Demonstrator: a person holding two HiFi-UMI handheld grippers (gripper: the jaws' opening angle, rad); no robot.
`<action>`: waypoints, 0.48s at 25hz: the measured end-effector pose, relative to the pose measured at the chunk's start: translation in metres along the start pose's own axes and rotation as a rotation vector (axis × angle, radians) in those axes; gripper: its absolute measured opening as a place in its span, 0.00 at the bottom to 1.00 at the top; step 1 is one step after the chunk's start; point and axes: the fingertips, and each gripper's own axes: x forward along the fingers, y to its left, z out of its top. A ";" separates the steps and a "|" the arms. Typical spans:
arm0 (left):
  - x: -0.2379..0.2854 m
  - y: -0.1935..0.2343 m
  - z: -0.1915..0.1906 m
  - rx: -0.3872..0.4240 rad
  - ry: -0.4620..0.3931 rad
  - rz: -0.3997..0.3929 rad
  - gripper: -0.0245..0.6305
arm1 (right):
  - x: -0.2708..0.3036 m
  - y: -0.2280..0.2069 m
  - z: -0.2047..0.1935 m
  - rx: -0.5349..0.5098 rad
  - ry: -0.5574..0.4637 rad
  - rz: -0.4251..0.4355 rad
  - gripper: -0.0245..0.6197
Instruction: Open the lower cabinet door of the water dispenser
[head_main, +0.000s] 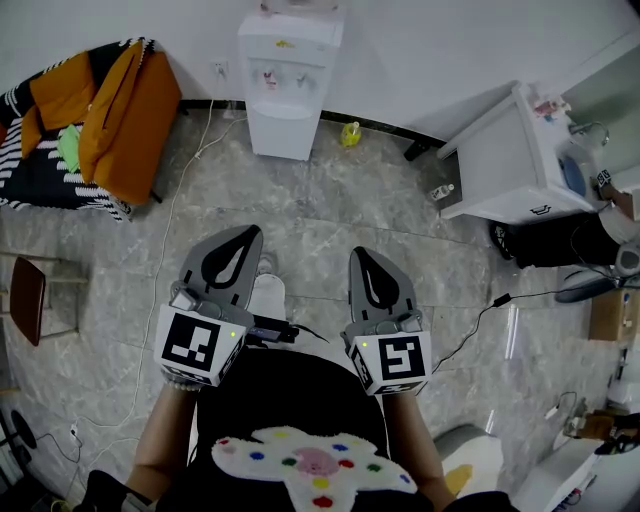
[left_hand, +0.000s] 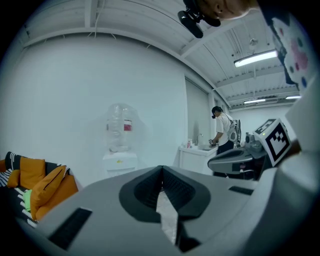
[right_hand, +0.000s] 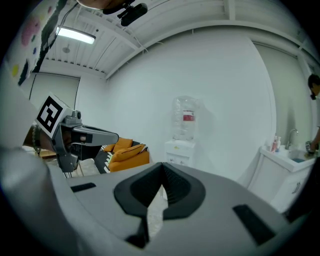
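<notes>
I hold both grippers out ahead of me, side by side over the floor (head_main: 330, 215). The left gripper (head_main: 247, 238) is clenched, its tips meeting with nothing between them. The right gripper (head_main: 361, 258) is the same, closed and empty. The dispenser (head_main: 287, 80) stands ahead against the wall (head_main: 420, 50), well apart from both grippers, and its lower door (head_main: 282, 132) looks closed. Orange cushions (head_main: 130, 110) lie to its left, and a white sink cabinet (head_main: 515, 165) stands to its right.
</notes>
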 end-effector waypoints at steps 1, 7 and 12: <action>0.005 0.004 0.000 -0.002 0.004 -0.004 0.06 | 0.006 -0.002 0.001 0.001 0.003 -0.003 0.04; 0.038 0.035 0.007 -0.009 0.015 -0.027 0.06 | 0.045 -0.015 0.011 0.027 0.026 -0.030 0.04; 0.067 0.063 0.015 -0.008 0.019 -0.043 0.06 | 0.080 -0.023 0.022 0.025 0.039 -0.038 0.04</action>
